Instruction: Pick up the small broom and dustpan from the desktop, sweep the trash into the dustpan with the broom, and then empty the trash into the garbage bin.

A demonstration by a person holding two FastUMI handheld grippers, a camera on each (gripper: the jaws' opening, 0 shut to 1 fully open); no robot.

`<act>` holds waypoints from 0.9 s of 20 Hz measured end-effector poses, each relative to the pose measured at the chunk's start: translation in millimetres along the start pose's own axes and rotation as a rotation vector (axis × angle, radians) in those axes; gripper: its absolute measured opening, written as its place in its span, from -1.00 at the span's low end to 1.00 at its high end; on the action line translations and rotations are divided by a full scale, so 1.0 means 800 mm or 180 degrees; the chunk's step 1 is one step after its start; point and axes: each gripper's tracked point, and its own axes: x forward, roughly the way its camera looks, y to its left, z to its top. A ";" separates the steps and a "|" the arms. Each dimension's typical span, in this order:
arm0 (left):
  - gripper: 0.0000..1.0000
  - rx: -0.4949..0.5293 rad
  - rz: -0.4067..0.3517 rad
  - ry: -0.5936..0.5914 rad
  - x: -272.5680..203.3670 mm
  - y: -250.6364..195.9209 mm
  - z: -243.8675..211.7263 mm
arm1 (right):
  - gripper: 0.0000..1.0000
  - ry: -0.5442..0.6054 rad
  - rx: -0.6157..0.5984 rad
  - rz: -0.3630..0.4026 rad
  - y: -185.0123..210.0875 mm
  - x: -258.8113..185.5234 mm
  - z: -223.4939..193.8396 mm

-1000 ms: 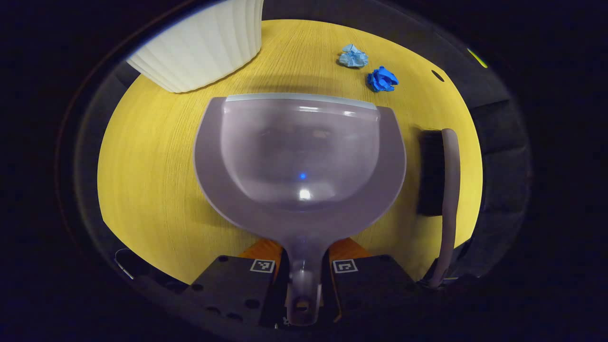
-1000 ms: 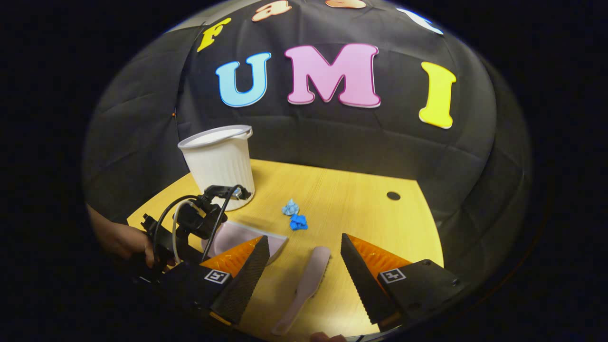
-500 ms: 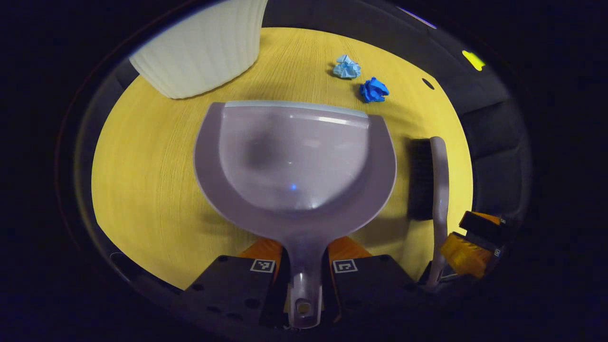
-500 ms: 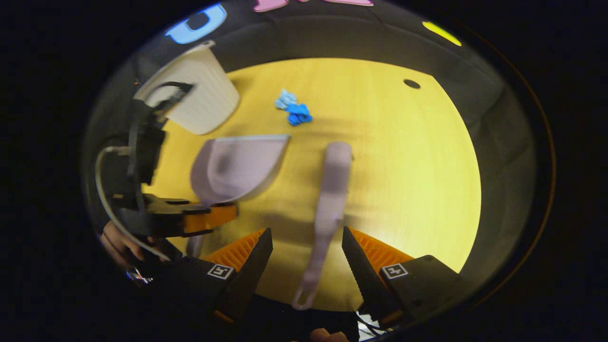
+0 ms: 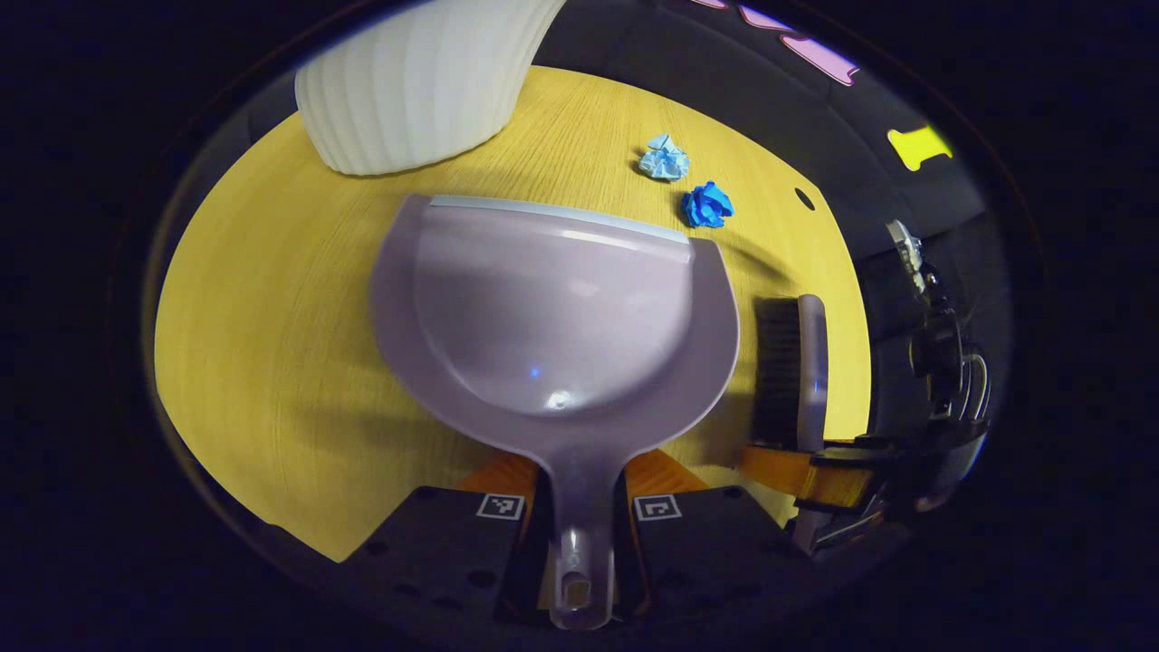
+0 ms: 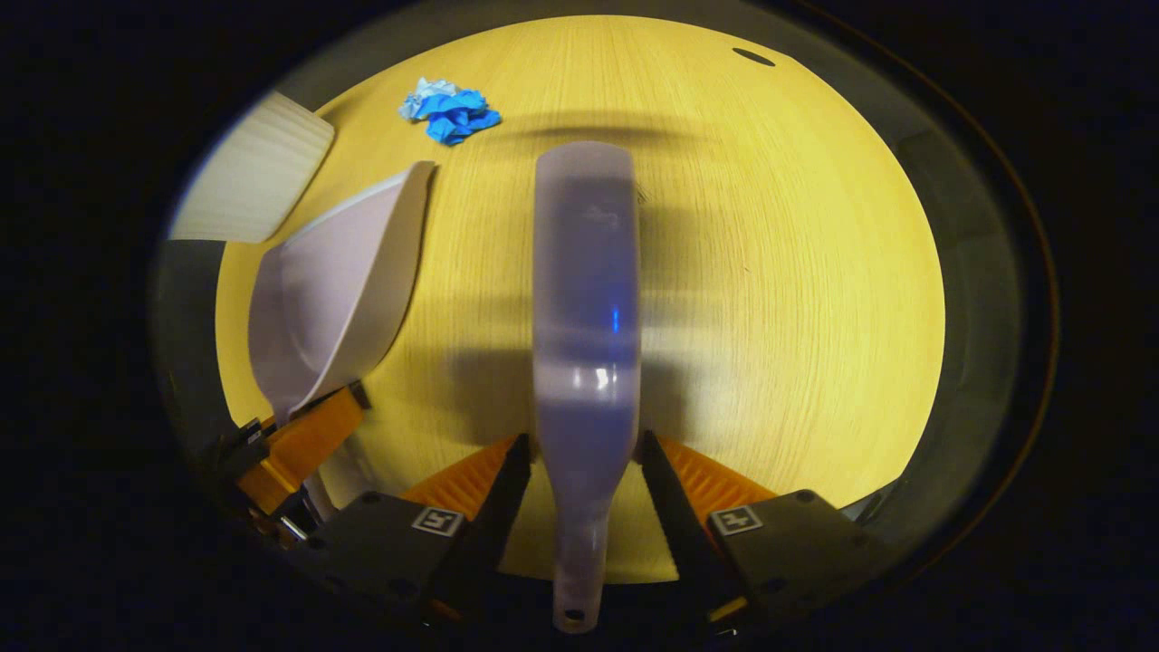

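Note:
The mauve dustpan [image 5: 552,308] lies on the yellow table [image 5: 272,344] with its lip facing the wads. Its handle sits between the fingers of my left gripper [image 5: 584,471], which is shut on it. To its right the small broom [image 5: 797,371] rests on its black bristles. In the right gripper view the broom's back [image 6: 587,299] runs straight ahead. Its handle lies between the fingers of my right gripper [image 6: 584,448], which is open with thin gaps on both sides. A light blue paper wad [image 5: 664,161] and a dark blue wad [image 5: 707,205] lie beyond the dustpan.
The white ribbed garbage bin [image 5: 416,81] stands at the far left of the table, close to the dustpan's lip. A small round hole [image 6: 751,56] marks the table's far right. My right gripper [image 5: 815,475] sits close beside the dustpan.
My right gripper has come down and forward over the broom, so the handle now lies between its fingers, which have narrowed slightly. The left gripper has kept hold of the dustpan and shifted only slightly.

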 end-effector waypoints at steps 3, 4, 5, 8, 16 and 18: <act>-0.45 0.0034 -0.0005 0.0024 0.000 0.000 0.000 | 0.04 0.0054 0.0165 0.0013 -0.005 -0.003 0.008; -0.44 0.0080 -0.0005 0.0044 -0.001 0.003 -0.001 | -0.26 0.0073 0.0166 0.0087 0.001 0.000 0.010; -0.45 0.0148 -0.0001 0.0070 -0.004 0.007 -0.002 | -0.35 0.0092 0.0147 0.0120 0.003 -0.002 0.010; -0.45 0.0491 0.0008 0.0189 -0.016 0.034 -0.005 | -0.44 -0.0034 -0.0009 0.0309 0.025 -0.023 0.032; -0.45 0.1125 0.0122 0.0398 -0.042 0.115 0.013 | -0.46 -0.0497 0.0220 0.1149 0.188 -0.137 0.063; -0.45 0.1177 0.0101 0.0407 -0.039 0.118 0.014 | -0.44 -0.0607 0.0332 0.0921 0.172 -0.126 0.090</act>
